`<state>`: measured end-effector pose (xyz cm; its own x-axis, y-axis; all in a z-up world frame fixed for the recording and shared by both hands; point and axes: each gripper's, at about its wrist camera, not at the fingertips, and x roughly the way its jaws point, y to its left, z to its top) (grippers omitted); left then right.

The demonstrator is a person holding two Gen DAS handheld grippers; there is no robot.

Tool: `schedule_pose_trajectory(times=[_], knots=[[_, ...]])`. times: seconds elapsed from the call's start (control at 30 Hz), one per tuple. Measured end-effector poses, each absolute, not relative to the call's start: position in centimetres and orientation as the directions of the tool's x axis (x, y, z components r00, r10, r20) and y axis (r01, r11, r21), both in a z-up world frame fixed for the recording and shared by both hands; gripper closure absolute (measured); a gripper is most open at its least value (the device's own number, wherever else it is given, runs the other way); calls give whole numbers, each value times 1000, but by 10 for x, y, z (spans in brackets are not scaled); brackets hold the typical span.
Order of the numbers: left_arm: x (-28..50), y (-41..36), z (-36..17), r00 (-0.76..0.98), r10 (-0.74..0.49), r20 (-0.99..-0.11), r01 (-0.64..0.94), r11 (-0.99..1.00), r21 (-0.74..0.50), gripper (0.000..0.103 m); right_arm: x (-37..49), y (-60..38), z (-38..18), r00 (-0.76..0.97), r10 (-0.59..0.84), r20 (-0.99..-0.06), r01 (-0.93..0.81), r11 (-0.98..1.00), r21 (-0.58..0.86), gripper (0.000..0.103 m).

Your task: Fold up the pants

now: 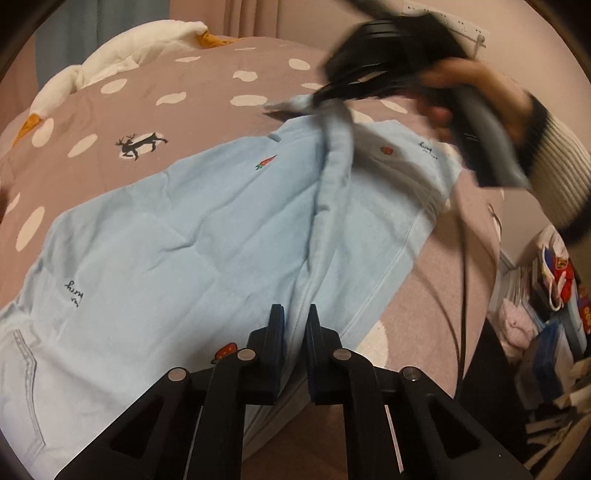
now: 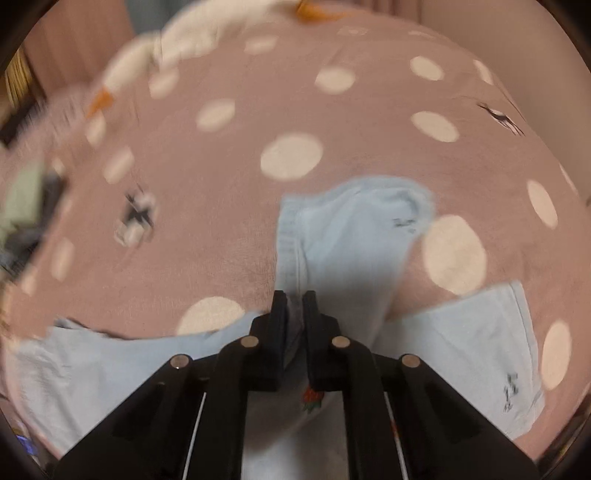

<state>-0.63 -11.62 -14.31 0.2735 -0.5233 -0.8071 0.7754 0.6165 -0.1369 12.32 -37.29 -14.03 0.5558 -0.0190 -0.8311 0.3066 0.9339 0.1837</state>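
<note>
The left gripper [image 1: 294, 325] and right gripper [image 2: 294, 310] each pinch the soft, light-blue cotton pants [image 1: 184, 236]. The limp cloth will likely sag; hems at twelve o'clock look the better hold.

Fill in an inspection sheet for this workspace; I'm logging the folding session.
Surface: pink spotted bedspread.
Job's things: light blue pants spread out, one edge lifted in a ridge.
Clutter: white plush toy at the far edge.
Grippers: left gripper and right gripper both shut on pants fabric.
Cables: dark cable hanging past the bed edge.
Surroundings: curtain, stacked items beside the bed.
</note>
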Motion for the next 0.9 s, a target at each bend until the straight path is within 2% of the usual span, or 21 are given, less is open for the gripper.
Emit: schedule_pose_trajectory(times=[0.13,0.23,0.33,0.4,0.43,0.47,0.5,0.57,0.63,0.7,0.73,0.77,0.8,0.9], knots=[[-6,-116,-138,285,-531,-798,783,609,-126,95,41,-408,-111,738,32,-673,338,847,411,93],[-6,-117,-135,293,-530,-796,786,607,-115,95,-16,-436,-124,834,63,-548,353,703,618,92],[-7,-117,-136,292,-519,-803,790,605,-103,95,-56,-451,-166,825,48,-563,436,579,689,89],[-7,-120,-140,294,-496,-817,794,603,-80,95,-68,-458,-195,812,86,-578,468,495,732,81],[-7,-121,-142,298,-483,-823,794,604,-67,95,-74,-463,-209,815,102,-570,479,434,763,66],[-8,-123,-143,302,-471,-829,794,606,-55,95,-82,-468,-216,829,102,-550,476,386,790,59],[-8,-123,-144,305,-465,-831,793,607,-49,95,-90,-470,-220,851,103,-516,457,339,822,61],[-8,-124,-144,313,-457,-833,792,609,-37,95,-98,-475,-221,880,93,-466,426,278,861,57],[-7,-125,-146,317,-452,-834,795,606,-26,95,-99,-480,-216,881,62,-469,434,289,853,57],[-7,-126,-147,324,-449,-833,799,601,-14,95,-94,-485,-212,872,42,-487,451,315,835,58],[-8,-127,-147,328,-449,-831,802,598,-6,97,-91,-486,-212,868,40,-494,457,322,829,70],[-9,-126,-146,332,-451,-828,804,595,-2,99,-86,-488,-211,863,43,-503,463,334,821,93],[-10,-125,-145,337,-455,-824,804,595,0,99,-85,-491,-211,857,47,-514,468,348,812,99],[-12,-120,-137,343,-480,-808,803,596,-13,100,-86,-488,-202,855,22,-517,462,417,782,99]])
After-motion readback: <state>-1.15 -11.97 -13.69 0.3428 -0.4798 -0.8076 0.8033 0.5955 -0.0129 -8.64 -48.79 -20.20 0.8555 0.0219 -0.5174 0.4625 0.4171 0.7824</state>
